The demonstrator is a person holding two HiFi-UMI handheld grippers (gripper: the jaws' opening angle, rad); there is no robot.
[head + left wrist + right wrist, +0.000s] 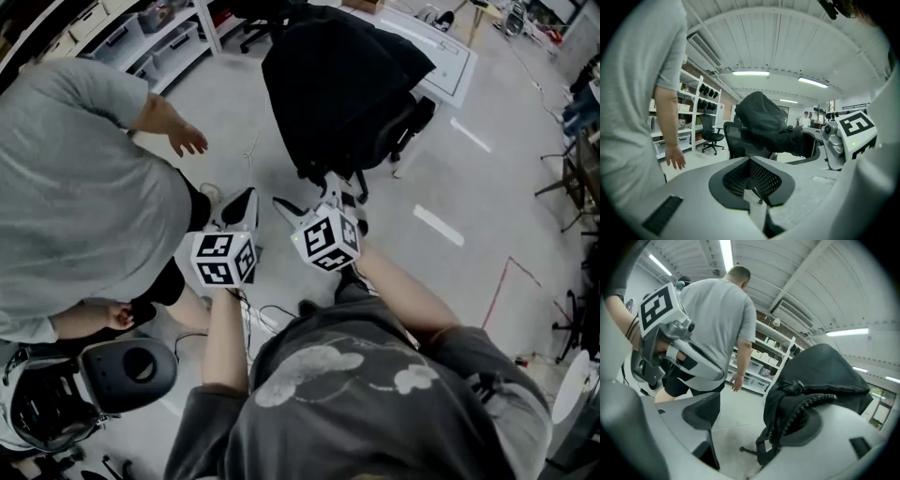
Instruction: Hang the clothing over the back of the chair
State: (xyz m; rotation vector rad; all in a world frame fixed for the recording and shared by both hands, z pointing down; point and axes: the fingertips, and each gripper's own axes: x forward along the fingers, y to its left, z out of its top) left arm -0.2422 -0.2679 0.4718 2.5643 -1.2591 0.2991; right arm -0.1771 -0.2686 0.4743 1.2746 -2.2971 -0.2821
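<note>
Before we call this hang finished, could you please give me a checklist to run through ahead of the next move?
1. Black garment draped over the office chair back: ok.
2. Right gripper fingers apart, nothing between them: ok.
3. Left gripper fingers together, holding nothing: ok.
4. Both grippers apart from the garment: ok.
5. Space beside the chair free: not ok; a bystander's hand hangs close to it.
6. Garment evenly balanced on the far side: cannot tell.
</note>
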